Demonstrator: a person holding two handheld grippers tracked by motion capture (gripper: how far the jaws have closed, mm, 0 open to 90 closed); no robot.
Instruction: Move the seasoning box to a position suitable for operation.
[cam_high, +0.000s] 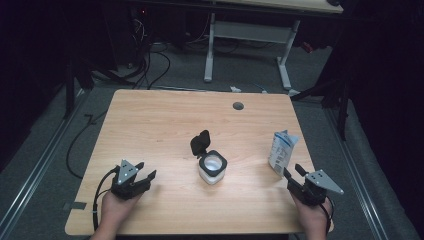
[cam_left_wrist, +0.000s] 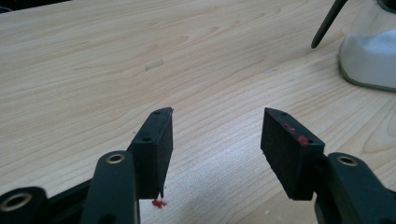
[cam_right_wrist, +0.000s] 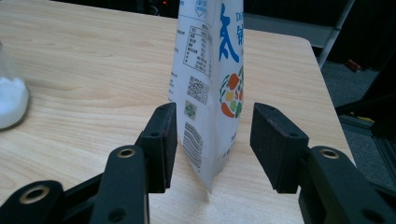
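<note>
Right gripper spread, jaws either side of upright pouch at table's right edge, not pinching. Left gripper spread over bare wood, near left. Open jar stands mid-table.

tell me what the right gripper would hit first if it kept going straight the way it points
The standing white pouch: the right gripper has it between its open jaws already, just ahead of the pads, so it would likely meet it almost at once.
</note>
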